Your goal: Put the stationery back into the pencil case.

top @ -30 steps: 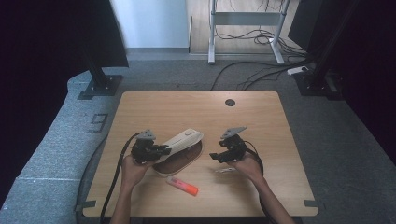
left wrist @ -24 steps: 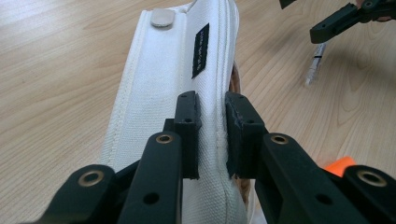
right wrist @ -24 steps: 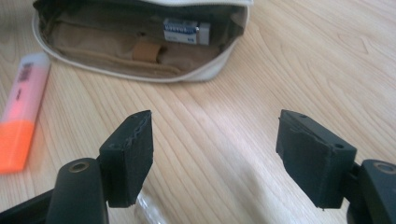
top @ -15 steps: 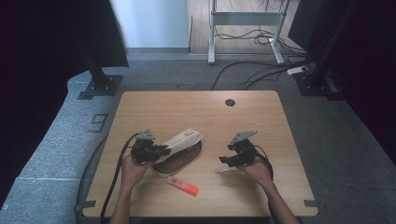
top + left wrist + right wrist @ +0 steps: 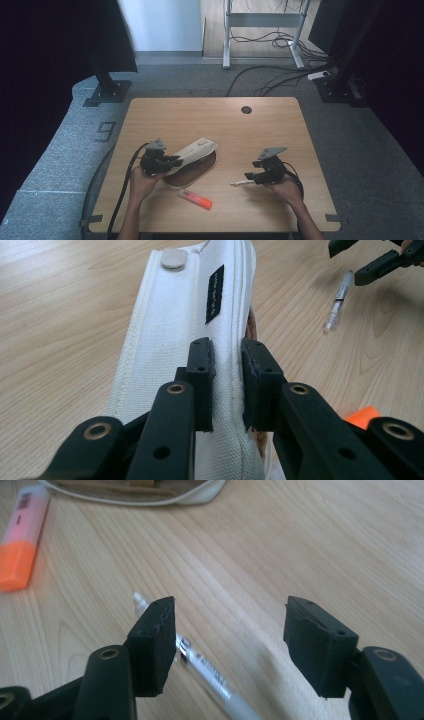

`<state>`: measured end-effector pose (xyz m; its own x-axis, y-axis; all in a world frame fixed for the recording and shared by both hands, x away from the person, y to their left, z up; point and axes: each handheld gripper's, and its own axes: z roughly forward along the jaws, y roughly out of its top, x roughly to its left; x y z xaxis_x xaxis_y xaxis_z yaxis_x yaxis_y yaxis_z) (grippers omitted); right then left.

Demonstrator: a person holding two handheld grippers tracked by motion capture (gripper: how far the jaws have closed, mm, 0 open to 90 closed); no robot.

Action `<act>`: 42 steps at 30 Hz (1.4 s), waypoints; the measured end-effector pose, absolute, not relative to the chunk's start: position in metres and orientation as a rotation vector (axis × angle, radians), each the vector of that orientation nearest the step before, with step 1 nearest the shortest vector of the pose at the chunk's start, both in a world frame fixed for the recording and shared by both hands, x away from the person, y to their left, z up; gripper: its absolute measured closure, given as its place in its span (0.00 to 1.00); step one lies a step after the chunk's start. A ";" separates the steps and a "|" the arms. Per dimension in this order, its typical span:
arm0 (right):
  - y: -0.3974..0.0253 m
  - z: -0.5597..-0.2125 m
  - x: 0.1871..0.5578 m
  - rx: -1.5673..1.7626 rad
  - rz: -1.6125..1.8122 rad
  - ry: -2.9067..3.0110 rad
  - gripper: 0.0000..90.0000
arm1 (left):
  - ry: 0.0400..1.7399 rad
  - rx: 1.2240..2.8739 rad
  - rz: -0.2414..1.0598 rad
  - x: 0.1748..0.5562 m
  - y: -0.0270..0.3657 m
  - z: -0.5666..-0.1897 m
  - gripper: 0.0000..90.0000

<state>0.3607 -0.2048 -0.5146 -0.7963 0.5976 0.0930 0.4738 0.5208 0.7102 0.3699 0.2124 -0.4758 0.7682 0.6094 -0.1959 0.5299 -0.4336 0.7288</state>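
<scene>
I have the L gripper (image 5: 226, 385) clamped on the white pouch's (image 5: 196, 150) flap, near the table's (image 5: 210, 112) front-left. R gripper (image 5: 230, 640) is wide open over the pen (image 5: 210, 677). Pen and highlighter (image 5: 195, 199) prob. remain to pack.

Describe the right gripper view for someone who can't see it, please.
Two black jaws of the right gripper stand wide open just above a clear pen lying on the wooden table. Farther off lie an orange highlighter and the edge of a white pencil case.
</scene>
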 end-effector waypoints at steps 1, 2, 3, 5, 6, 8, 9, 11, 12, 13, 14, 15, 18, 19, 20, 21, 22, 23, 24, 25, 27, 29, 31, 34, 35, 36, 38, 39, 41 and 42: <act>-0.205 -0.515 0.361 0.922 1.136 2.594 0.41 | 0.848 2.127 0.121 0.370 0.212 -0.476 0.84; -0.206 -0.515 0.360 0.926 1.133 2.594 0.42 | 0.848 2.126 0.121 0.370 0.212 -0.476 0.84; -0.208 -0.516 0.359 0.927 1.133 2.594 0.42 | 0.848 2.128 0.121 0.370 0.212 -0.476 0.84; -0.211 -0.517 0.357 0.939 1.127 2.587 0.42 | 0.847 2.129 0.122 0.370 0.212 -0.476 0.84; -0.214 -0.519 0.355 0.948 1.125 2.583 0.42 | 0.847 2.129 0.122 0.370 0.212 -0.476 0.84; -0.216 -0.520 0.355 0.950 1.120 2.583 0.42 | 0.847 2.129 0.120 0.370 0.212 -0.476 0.84; -0.217 -0.521 0.354 0.955 1.115 2.582 0.43 | 0.847 2.129 0.121 0.370 0.212 -0.476 0.84; -0.221 -0.524 0.353 0.959 1.108 2.593 0.45 | 0.846 2.130 0.120 0.370 0.212 -0.475 0.84; -0.221 -0.524 0.353 0.959 1.108 2.593 0.45 | 0.846 2.130 0.120 0.370 0.212 -0.475 0.84; -0.222 -0.525 0.352 0.963 1.106 2.597 0.46 | 0.846 2.130 0.120 0.370 0.212 -0.475 0.84; -0.225 -0.527 0.351 0.961 1.096 2.610 0.47 | 0.845 2.131 0.120 0.370 0.212 -0.475 0.84; -0.225 -0.527 0.351 0.961 1.096 2.610 0.47 | 0.846 2.130 0.120 0.370 0.212 -0.475 0.84; -0.228 -0.532 0.351 0.962 1.075 2.623 0.48 | 0.845 2.131 0.119 0.370 0.212 -0.476 0.84; -0.229 -0.534 0.351 0.969 1.070 2.625 0.48 | 0.843 2.132 0.117 0.370 0.212 -0.476 0.84; -0.231 -0.537 0.351 0.972 1.061 2.633 0.49 | 0.844 2.131 0.117 0.370 0.212 -0.476 0.84; -0.233 -0.539 0.351 0.971 1.057 2.629 0.49 | 0.844 2.131 0.117 0.370 0.212 -0.476 0.84; -0.233 -0.539 0.351 0.971 1.057 2.629 0.49 | 0.844 2.132 0.117 0.370 0.212 -0.476 0.84; -0.235 -0.539 0.352 0.979 1.072 2.620 0.51 | 0.844 2.132 0.116 0.370 0.212 -0.476 0.84; -0.237 -0.539 0.353 0.969 1.072 2.621 0.52 | 0.844 2.132 0.115 0.370 0.212 -0.476 0.84; -0.237 -0.539 0.353 0.971 1.068 2.618 0.54 | 0.843 2.132 0.116 0.370 0.212 -0.476 0.84; -0.238 -0.540 0.353 0.969 1.070 2.613 0.56 | 0.842 2.132 0.116 0.370 0.211 -0.476 0.84; -0.239 -0.540 0.353 0.960 1.071 2.606 0.57 | 0.843 2.132 0.117 0.370 0.211 -0.476 0.84; -0.237 -0.540 0.353 0.950 1.062 2.602 0.60 | 0.842 2.132 0.116 0.370 0.211 -0.476 0.84; -0.235 -0.540 0.352 0.928 1.034 2.599 0.63 | 0.840 2.136 0.115 0.370 0.210 -0.476 0.83; -0.232 -0.539 0.351 0.893 1.002 2.603 0.66 | 0.840 2.139 0.115 0.370 0.210 -0.476 0.83; -0.231 -0.539 0.351 0.883 1.004 2.609 0.68 | 0.839 2.139 0.114 0.370 0.210 -0.476 0.83; -0.230 -0.538 0.351 0.878 1.004 2.614 0.70 | 0.839 2.139 0.114 0.370 0.210 -0.476 0.83; -0.229 -0.538 0.351 0.871 1.002 2.620 0.72 | 0.839 2.139 0.114 0.370 0.210 -0.476 0.83; -0.227 -0.538 0.351 0.846 1.006 2.634 0.75 | 0.838 2.140 0.114 0.370 0.209 -0.476 0.83; -0.225 -0.537 0.351 0.837 1.002 2.643 0.77 | 0.838 2.140 0.114 0.370 0.209 -0.476 0.83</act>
